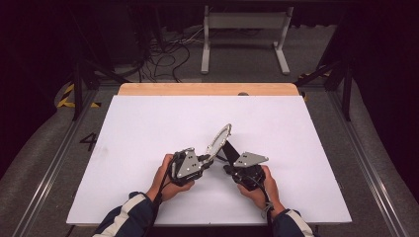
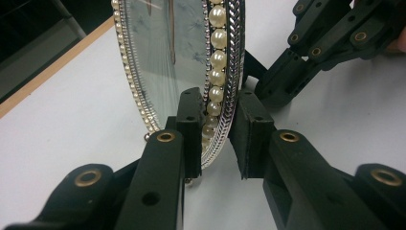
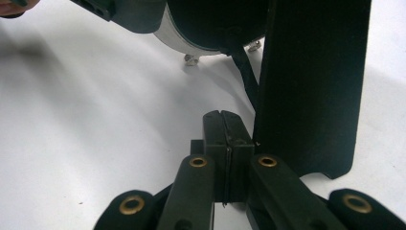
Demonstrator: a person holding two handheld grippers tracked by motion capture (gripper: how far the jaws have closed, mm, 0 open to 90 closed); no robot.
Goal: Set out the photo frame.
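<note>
A person sits at a table covered with a white sheet point(image 1: 148, 148), and both hands work near its middle, close to the near edge. The thing in hand is an oval picture frame point(image 1: 220, 139) with a silver rim and a row of pearls around the glass. It stands on the white sheet, leaning back, between the two grippers. In the left gripper view the picture frame point(image 2: 191, 57) is seen almost edge-on, and its pearl border passes between the two black jaws. The left gripper point(image 2: 218, 136) has its jaws spread around the lower edge of the frame: the left pad lies against the glass side, while a narrow gap seems to remain at the other pad, so a firm pinch cannot be confirmed. In the high view the left gripper point(image 1: 206, 160) reaches the frame from the left, and the right gripper point(image 1: 231, 165) is just beside the frame's black back stand point(image 1: 230, 149). In the right gripper view the right gripper point(image 3: 225, 120) has its jaws pressed together with nothing between them, and they sit just beside the wide black stand point(image 3: 311, 86), which rises at the right. Behind it the dark back of the frame point(image 3: 210, 24) and two small metal feet point(image 3: 191, 59) are visible on the white sheet. The wooden table edge point(image 1: 207, 89) shows beyond the sheet.
</note>
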